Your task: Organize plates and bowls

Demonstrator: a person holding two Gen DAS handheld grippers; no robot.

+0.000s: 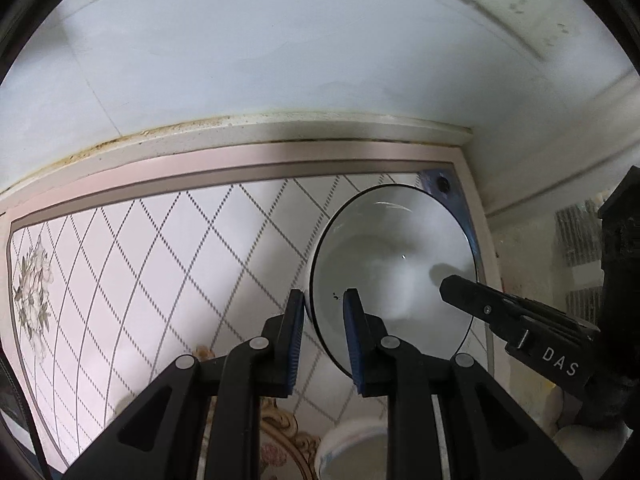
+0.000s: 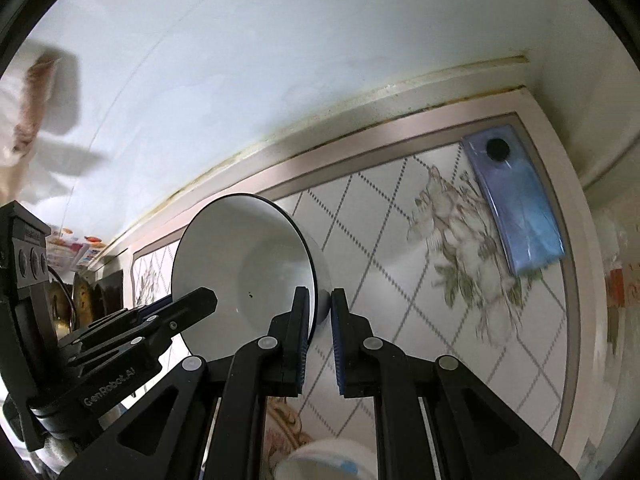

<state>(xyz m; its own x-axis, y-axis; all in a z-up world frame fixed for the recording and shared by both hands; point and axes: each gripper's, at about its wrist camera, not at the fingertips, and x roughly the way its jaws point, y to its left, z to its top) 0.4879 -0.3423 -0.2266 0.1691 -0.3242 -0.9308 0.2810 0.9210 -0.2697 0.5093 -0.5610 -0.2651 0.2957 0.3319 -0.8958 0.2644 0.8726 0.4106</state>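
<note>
Above the tabletop (image 1: pixel 168 248) near its far corner, each hand-held gripper, left (image 1: pixel 323 300) and right (image 2: pixel 319 300), is clamped on opposite rims of the white bowl (image 1: pixel 394 264), which could slip and drop if either thin-edged pinch loosens.

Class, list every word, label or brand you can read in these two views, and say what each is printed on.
"DAS": white letters on the right gripper, seen in the left wrist view.
"GenRobot_AI": white letters on the left gripper, seen in the right wrist view.
The small label on the left gripper's upper block is too blurred to read.
</note>
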